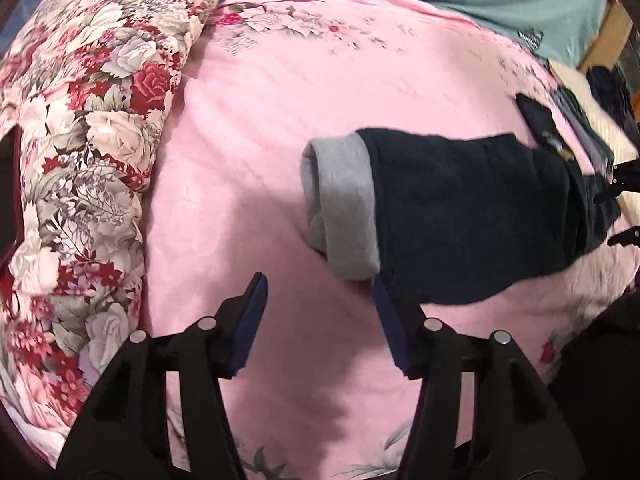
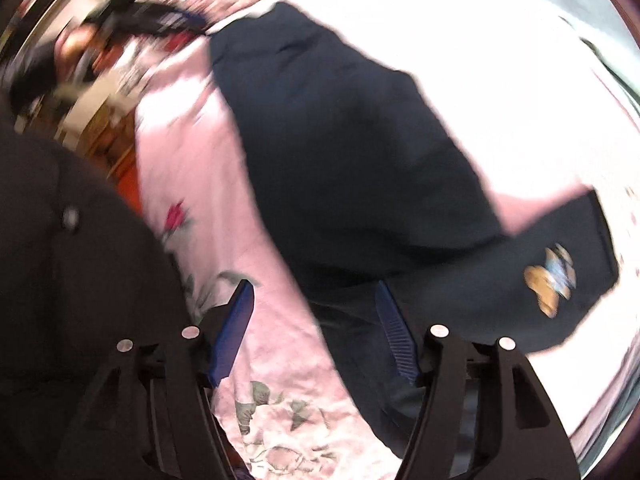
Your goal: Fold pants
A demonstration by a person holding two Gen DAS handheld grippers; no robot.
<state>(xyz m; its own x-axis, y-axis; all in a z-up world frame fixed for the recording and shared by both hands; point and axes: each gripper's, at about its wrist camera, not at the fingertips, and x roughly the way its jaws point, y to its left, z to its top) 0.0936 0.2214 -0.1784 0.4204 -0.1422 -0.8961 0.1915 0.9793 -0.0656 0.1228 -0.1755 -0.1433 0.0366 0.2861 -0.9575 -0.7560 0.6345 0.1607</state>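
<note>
Pants (image 1: 472, 216) in dark navy are seen lying folded on the pink bedsheet (image 1: 280, 120), their grey cuffs (image 1: 340, 208) turned toward the floral quilt (image 1: 88, 128). Left tongs (image 1: 320, 300) are held apart over bare sheet with nothing between them, while right tongs (image 2: 316, 312) are spread at the pants' edge, gripping nothing

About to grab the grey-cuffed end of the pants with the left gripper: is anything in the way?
Nothing visible. The left gripper is open over bare pink bedsheet, and the grey cuffs of the dark pants lie just beyond its fingertips. The floral quilt sits off to the side, clear of that path.
</note>
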